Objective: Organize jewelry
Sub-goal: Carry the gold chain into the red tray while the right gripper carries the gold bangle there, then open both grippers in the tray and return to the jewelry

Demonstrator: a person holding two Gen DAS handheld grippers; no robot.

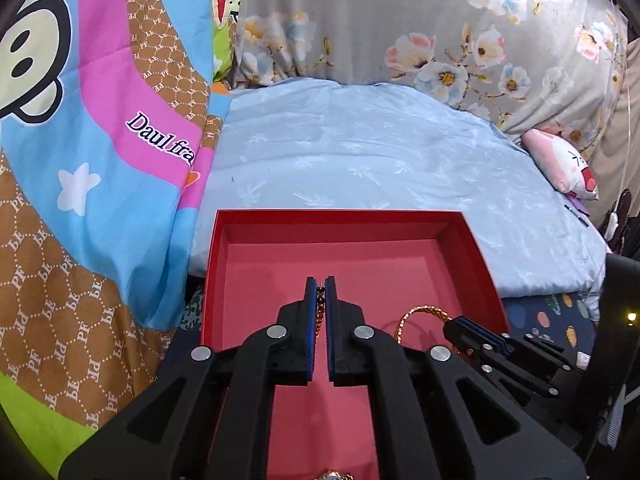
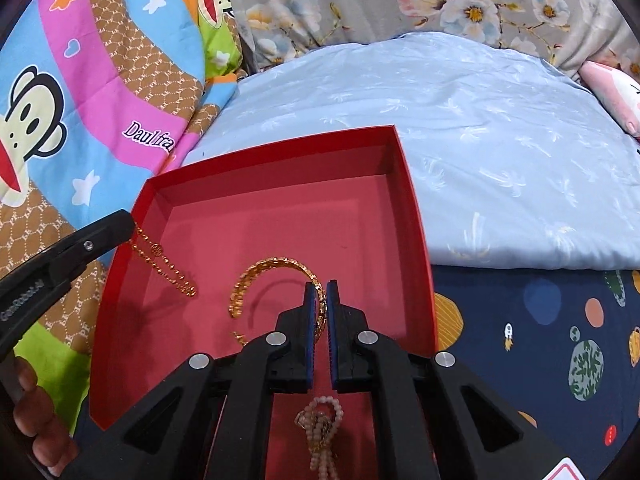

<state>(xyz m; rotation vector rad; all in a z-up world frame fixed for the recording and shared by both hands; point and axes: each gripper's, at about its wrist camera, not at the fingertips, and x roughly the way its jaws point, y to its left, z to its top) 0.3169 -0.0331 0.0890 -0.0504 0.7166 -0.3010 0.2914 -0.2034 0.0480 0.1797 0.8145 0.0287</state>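
Box (image 2: 416, 216) on light-blue bedding (image 2: 500, 168).

Gold bangle (image 2: 256, 280) in right hand-held gripper (image 2: 320, 296)

Red box (image 2: 416, 216), gold bangle (image 2: 256, 276)

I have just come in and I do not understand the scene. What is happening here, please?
A person is sorting jewelry into an open red box on a bed, holding a gripper in each hand. The left gripper is shut on a thin gold chain that hangs down over the box. The right gripper is shut on a gold bangle inside the box. A pale bead strand already lies on the box floor.
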